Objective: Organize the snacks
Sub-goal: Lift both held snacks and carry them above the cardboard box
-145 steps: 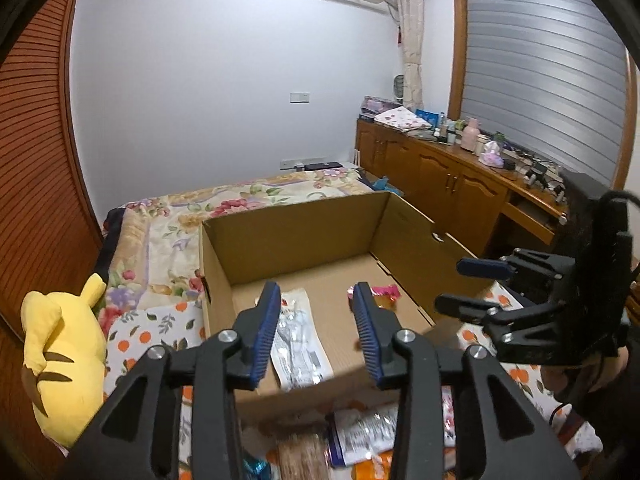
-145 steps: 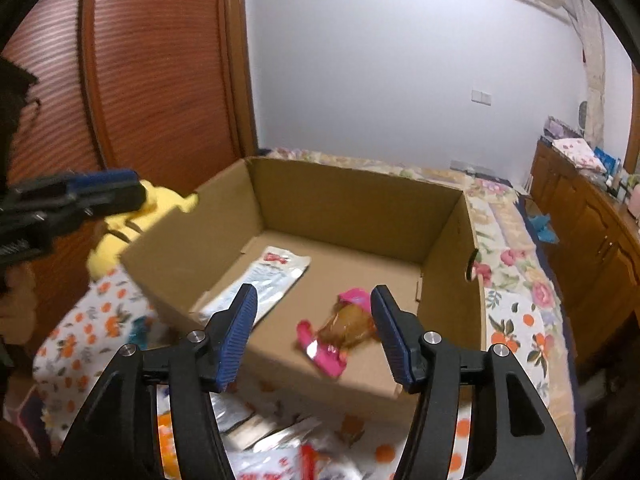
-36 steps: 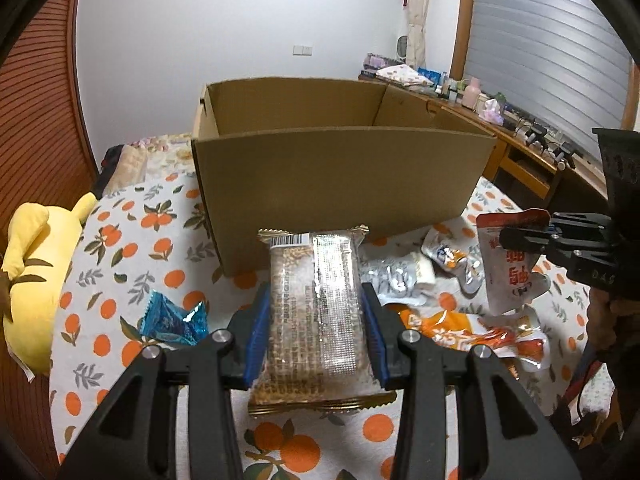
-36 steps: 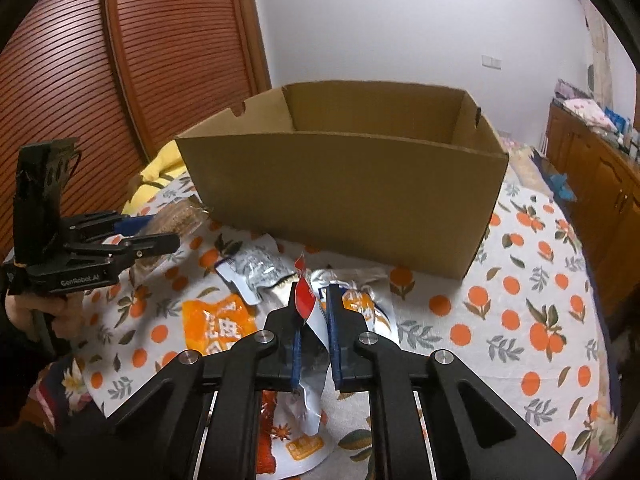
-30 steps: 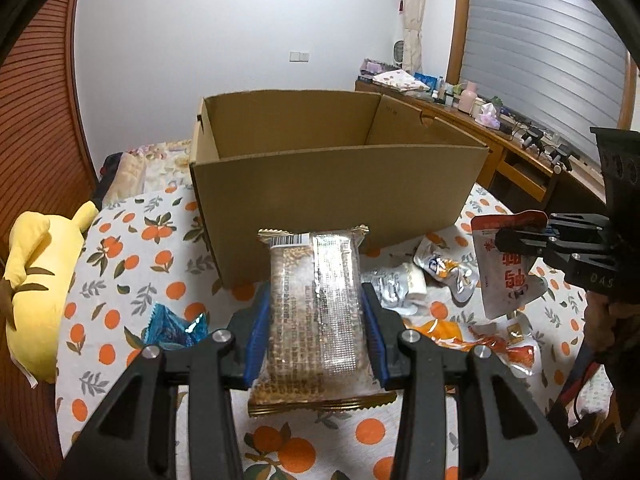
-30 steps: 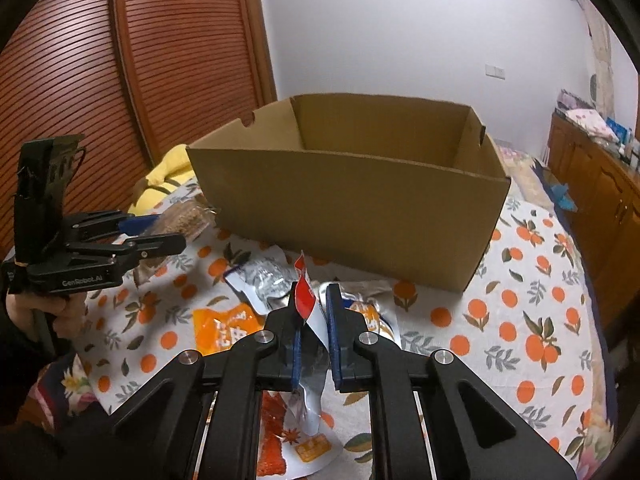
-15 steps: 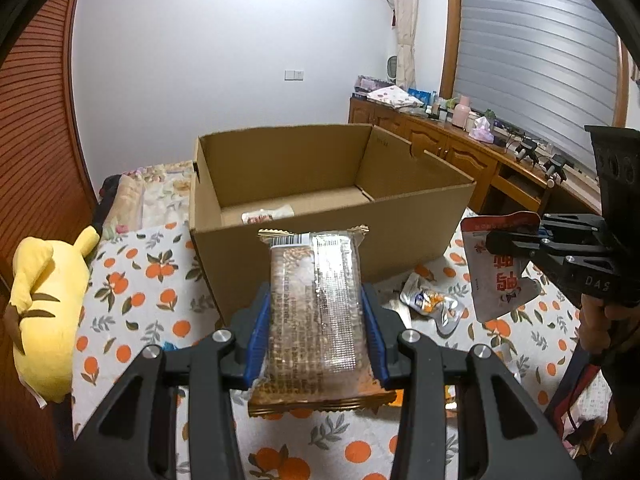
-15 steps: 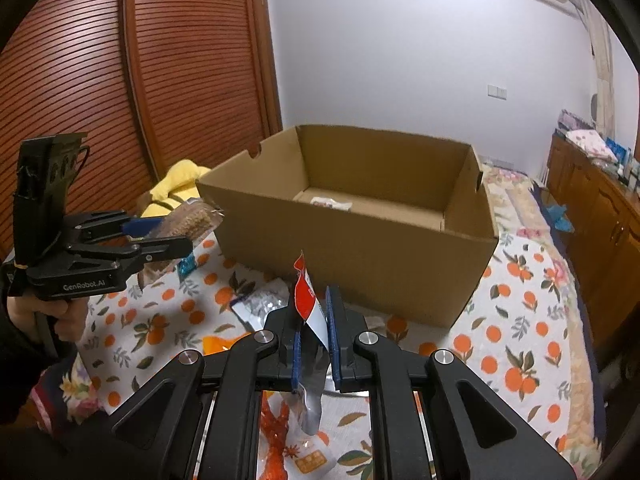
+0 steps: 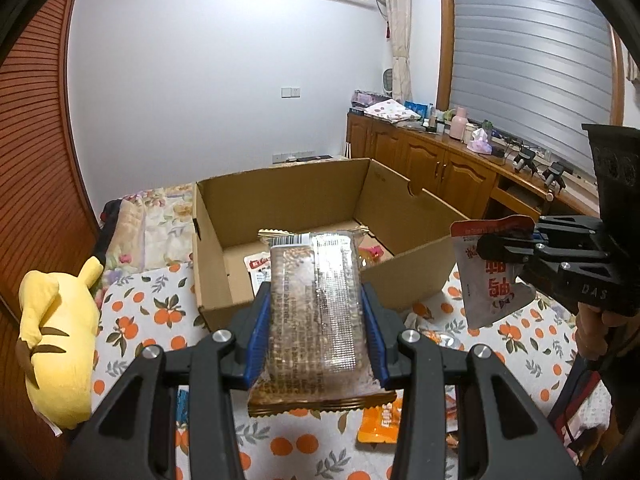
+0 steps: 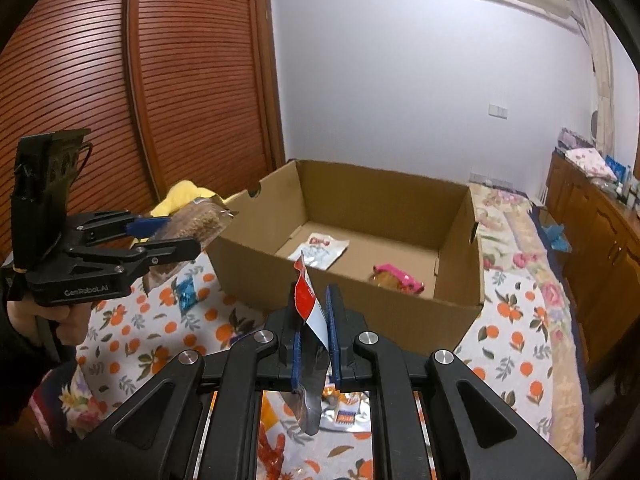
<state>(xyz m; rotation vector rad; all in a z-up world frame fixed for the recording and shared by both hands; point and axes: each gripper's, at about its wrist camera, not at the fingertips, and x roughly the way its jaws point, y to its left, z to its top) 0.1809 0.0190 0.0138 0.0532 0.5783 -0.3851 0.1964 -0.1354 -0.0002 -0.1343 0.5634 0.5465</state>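
My left gripper (image 9: 315,312) is shut on a clear brown cracker pack (image 9: 316,312), held above the table in front of the open cardboard box (image 9: 280,184). It also shows in the right wrist view (image 10: 160,236) with the pack (image 10: 200,220). My right gripper (image 10: 314,320) is shut on a silver pouch with a red top (image 10: 306,300), held before the box (image 10: 400,316). The pouch shows in the left wrist view (image 9: 490,280) at the right gripper (image 9: 516,246). Inside the box lie a white packet (image 10: 322,250) and a pink-wrapped snack (image 10: 394,278).
Loose snack packets lie on the orange-print tablecloth (image 9: 136,320), among them an orange one (image 9: 380,420) and a blue one (image 10: 186,292). A yellow plush toy (image 9: 56,332) sits at the left. A wooden cabinet (image 9: 440,172) runs along the right wall.
Both grippers have risen with their snacks, so the box's inside and its contents have come into view. Earlier both grippers were open and empty above the box.
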